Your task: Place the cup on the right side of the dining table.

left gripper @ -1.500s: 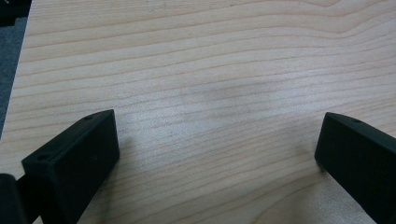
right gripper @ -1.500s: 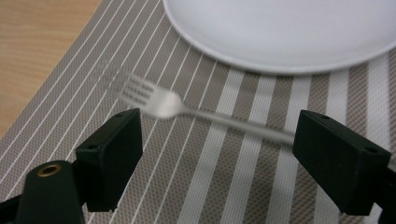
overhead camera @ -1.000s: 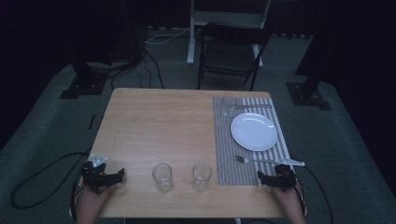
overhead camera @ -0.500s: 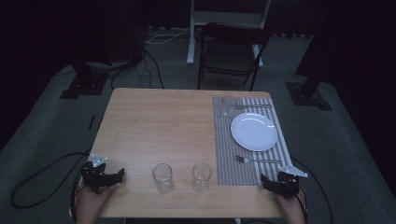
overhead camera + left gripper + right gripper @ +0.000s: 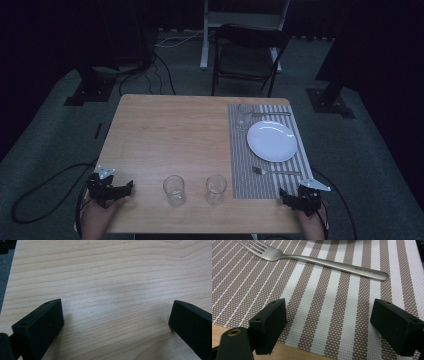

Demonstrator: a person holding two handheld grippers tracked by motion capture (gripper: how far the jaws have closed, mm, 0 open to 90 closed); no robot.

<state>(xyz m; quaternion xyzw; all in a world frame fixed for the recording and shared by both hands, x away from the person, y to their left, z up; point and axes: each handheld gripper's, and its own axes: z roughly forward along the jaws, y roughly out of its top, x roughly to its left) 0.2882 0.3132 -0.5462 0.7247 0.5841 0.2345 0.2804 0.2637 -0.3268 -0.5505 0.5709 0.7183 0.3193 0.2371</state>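
Note:
My left gripper [image 5: 120, 189] rests at the table's front left corner, jaws wide apart over bare wood [image 5: 112, 290], nothing between them. My right gripper [image 5: 290, 196] sits at the front right, open over the near edge of a striped placemat [image 5: 260, 175]. A metal fork [image 5: 324, 261] lies on the mat just beyond the right jaws, also seen as the fork [image 5: 275, 171] in the high view. Two empty glasses, one [image 5: 174, 190] and another [image 5: 216, 189], stand between the grippers near the front edge.
A white plate [image 5: 271, 141] lies on the placemat, with a third glass [image 5: 243, 116] and a utensil [image 5: 272, 114] at its far end. A black folding chair [image 5: 247, 55] stands beyond the table [image 5: 170, 130]. Cables trail on the floor.
The right gripper has drawn back a little toward the table's front right corner. The left gripper has stayed where it was.

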